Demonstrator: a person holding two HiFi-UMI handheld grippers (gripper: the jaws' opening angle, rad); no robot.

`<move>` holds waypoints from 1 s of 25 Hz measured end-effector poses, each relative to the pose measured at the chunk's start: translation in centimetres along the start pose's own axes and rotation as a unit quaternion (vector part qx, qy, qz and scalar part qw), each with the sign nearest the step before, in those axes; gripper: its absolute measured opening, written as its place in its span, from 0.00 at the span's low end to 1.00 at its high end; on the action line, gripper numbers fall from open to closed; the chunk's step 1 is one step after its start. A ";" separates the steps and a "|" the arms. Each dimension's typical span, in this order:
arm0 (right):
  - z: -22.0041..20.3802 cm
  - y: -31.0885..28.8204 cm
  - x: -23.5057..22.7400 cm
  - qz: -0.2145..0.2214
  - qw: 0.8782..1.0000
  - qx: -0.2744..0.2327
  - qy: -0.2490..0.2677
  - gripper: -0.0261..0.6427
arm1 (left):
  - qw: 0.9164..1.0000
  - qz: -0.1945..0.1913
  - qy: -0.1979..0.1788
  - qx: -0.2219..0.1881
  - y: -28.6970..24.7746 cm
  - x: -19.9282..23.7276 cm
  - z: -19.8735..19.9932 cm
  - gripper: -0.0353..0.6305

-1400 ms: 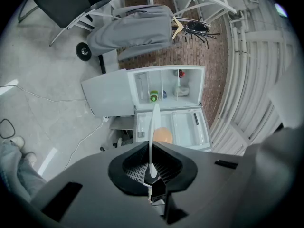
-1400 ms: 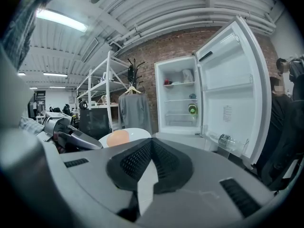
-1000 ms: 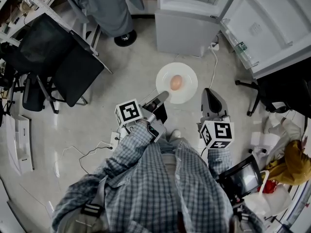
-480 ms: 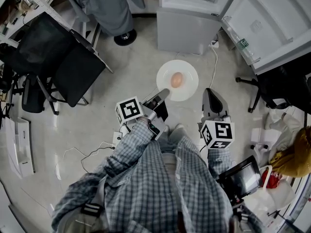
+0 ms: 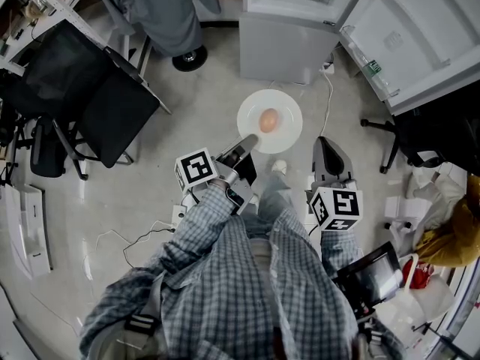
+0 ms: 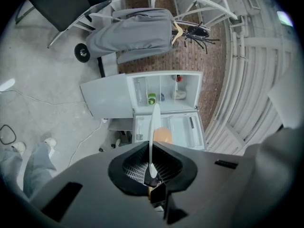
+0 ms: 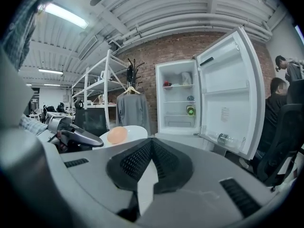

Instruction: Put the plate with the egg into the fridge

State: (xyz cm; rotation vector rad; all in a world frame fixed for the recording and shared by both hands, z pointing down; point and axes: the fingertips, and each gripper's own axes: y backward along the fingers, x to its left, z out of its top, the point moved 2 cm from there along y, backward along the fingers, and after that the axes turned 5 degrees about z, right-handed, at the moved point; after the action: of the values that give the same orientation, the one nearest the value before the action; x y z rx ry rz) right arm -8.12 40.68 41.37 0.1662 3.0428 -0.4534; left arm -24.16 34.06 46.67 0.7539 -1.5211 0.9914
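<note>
Pale floor [image 5: 202, 111], round white plate [image 5: 287, 105] in left claw [image 5: 246, 144], smooth egg [image 5: 268, 119]

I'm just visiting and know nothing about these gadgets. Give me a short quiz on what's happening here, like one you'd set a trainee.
1. True or false: the fridge has its door shut.
2. The left gripper is: A. open and empty; B. shut on the rim of the plate; C. lying on the floor.
3. Fill in the blank: on the plate lies one ____.

Key: 1. False, the door stands wide open. 2. B. 3. egg.
</note>
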 end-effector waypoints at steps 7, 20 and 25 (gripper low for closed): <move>0.2 -1.6 -2.4 0.000 1.000 -0.002 -0.002 0.05 | 1.000 0.011 -0.007 -0.006 -2.4 0.2 1.0 0.08; 1.3 -8.2 -9.1 0.034 0.999 0.009 -0.004 0.05 | 0.999 0.025 0.002 -0.035 -10.0 -0.7 3.9 0.08; 2.7 -10.9 -12.0 0.048 0.999 0.006 -0.004 0.05 | 0.998 0.011 0.013 -0.055 -13.1 -2.1 5.2 0.08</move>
State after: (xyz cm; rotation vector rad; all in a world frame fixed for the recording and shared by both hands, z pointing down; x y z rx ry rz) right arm 2.61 28.39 42.86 0.3100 3.0076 -0.4657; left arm -14.60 23.52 46.83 0.6462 -1.5517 0.9221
